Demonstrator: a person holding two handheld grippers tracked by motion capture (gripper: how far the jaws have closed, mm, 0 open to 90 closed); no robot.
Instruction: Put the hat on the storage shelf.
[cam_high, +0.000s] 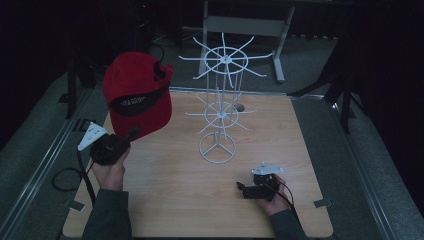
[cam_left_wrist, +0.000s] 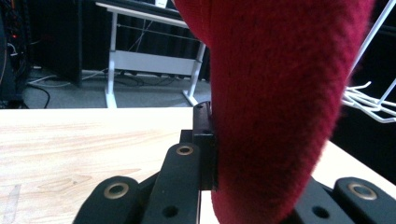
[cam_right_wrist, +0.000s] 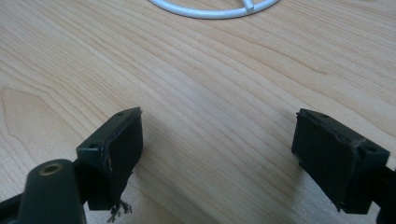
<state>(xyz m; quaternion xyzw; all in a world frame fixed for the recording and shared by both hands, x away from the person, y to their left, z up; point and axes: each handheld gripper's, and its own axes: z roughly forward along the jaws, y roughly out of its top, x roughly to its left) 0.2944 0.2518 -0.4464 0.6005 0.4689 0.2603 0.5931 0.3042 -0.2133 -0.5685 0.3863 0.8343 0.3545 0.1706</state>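
Observation:
A red cap (cam_high: 137, 90) with a black inner band hangs in the air over the table's left rear part, left of a white wire rack (cam_high: 220, 115) with two tiers of spokes. My left gripper (cam_high: 131, 134) is below the cap, shut on its lower edge. In the left gripper view the red fabric (cam_left_wrist: 275, 93) is pressed against the left jaw and hides the other jaw, with my left gripper (cam_left_wrist: 219, 154) closed on it. My right gripper (cam_high: 243, 189) rests low near the front right, open. In the right gripper view my right gripper (cam_right_wrist: 217, 149) has only bare wood between its jaws, and the rack's base ring (cam_right_wrist: 215, 9) lies ahead.
The wooden table (cam_high: 175, 200) has dark gaps and grey padding on both sides. A white desk frame (cam_high: 240, 25) stands behind it on the floor. A black cable loop (cam_high: 62, 180) lies off the table's left edge. Dark stand legs (cam_high: 345, 95) rise at the right rear.

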